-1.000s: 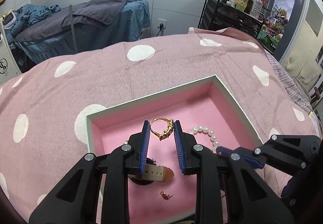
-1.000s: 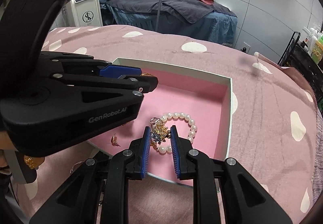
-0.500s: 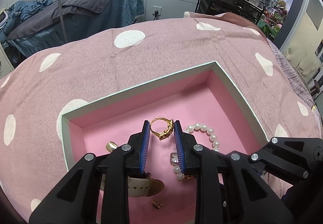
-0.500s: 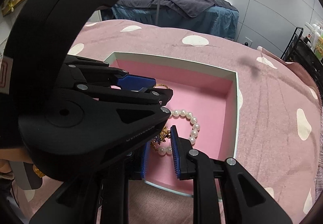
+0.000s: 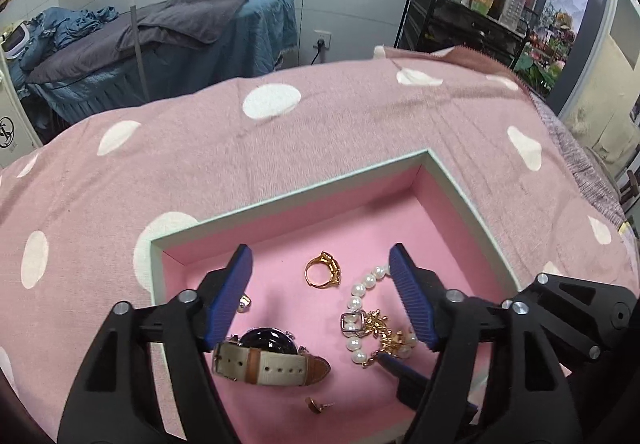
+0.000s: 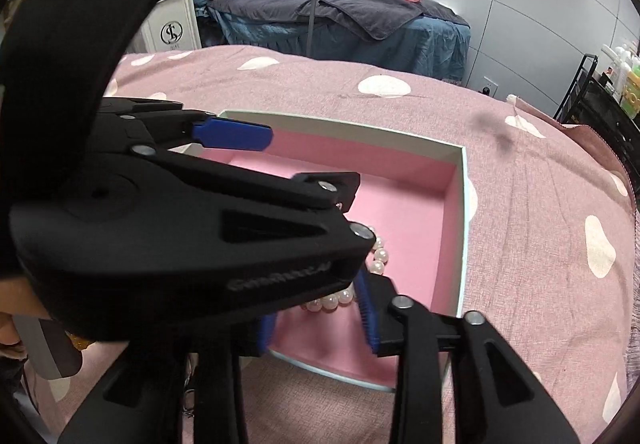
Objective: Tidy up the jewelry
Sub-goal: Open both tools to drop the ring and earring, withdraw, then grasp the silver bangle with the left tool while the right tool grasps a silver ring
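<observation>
An open box with pink lining [image 5: 280,206] rests on the dotted cloth. My left gripper [image 5: 319,249] hangs over its floor with the jaws opening wide. The gold ring [image 5: 322,272] lies loose on the lining between them, touched by neither pad. Below it are a watch with a beige strap [image 5: 272,358] and a small earring [image 5: 318,406]. A pearl bracelet [image 5: 360,292] curls at the right with a gold charm piece [image 5: 386,330] lying on it. My right gripper [image 6: 316,308] is over the pearl bracelet [image 6: 378,256], jaws opening and pressing on nothing. The left gripper [image 6: 312,160] hides much of the box [image 6: 462,228].
The pink cloth with white dots [image 5: 272,102] covers a wide bed all round the box. Behind it stand a massage bed under blue and grey covers [image 5: 192,32], a black trolley with bottles [image 5: 472,16] and a white machine [image 6: 172,32]. A small gold piece [image 5: 245,302] lies by the left pad.
Both pairs of jaws have spread apart. The gold ring has left the left pads and lies on the box floor. The gold charm piece is out of the right pads.
</observation>
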Demonstrator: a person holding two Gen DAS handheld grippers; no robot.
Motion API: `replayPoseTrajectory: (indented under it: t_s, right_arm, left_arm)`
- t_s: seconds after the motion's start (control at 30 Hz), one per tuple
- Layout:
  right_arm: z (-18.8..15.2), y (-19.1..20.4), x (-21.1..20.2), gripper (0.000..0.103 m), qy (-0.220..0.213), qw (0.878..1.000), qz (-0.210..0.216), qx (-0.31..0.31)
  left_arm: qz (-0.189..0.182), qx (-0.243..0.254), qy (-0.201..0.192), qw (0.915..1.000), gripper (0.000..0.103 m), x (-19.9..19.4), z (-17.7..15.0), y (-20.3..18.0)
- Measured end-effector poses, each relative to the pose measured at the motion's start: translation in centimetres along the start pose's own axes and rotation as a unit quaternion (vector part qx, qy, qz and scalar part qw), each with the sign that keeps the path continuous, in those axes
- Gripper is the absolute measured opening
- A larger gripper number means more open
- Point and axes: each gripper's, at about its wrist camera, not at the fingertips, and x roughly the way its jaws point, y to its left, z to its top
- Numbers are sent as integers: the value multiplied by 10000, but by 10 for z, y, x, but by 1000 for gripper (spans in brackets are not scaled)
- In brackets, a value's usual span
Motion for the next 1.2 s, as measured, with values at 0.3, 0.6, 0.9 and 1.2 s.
replayPoseTrajectory:
  t_s: [0.3,0.6,0.9,1.2]
  right_arm:
    - [-13,-4,-37,77,-503,9982,180,280]
    - [-32,-4,-59,80,-625,9970,224,399]
    - [-53,1,-68,80,-596,9967,302,453]
    - [-74,8,-68,80,-480,9971,407,419]
  left_arm:
    - [271,-417,-841,9952,97,-68,-21,16]
    - [214,-687,-1205,9901,97,-115,-61,28]
    - [380,-412,-1222,9909,97,-131,-99,16]
    - [578,-226,-865,9943,97,-125,-147,17]
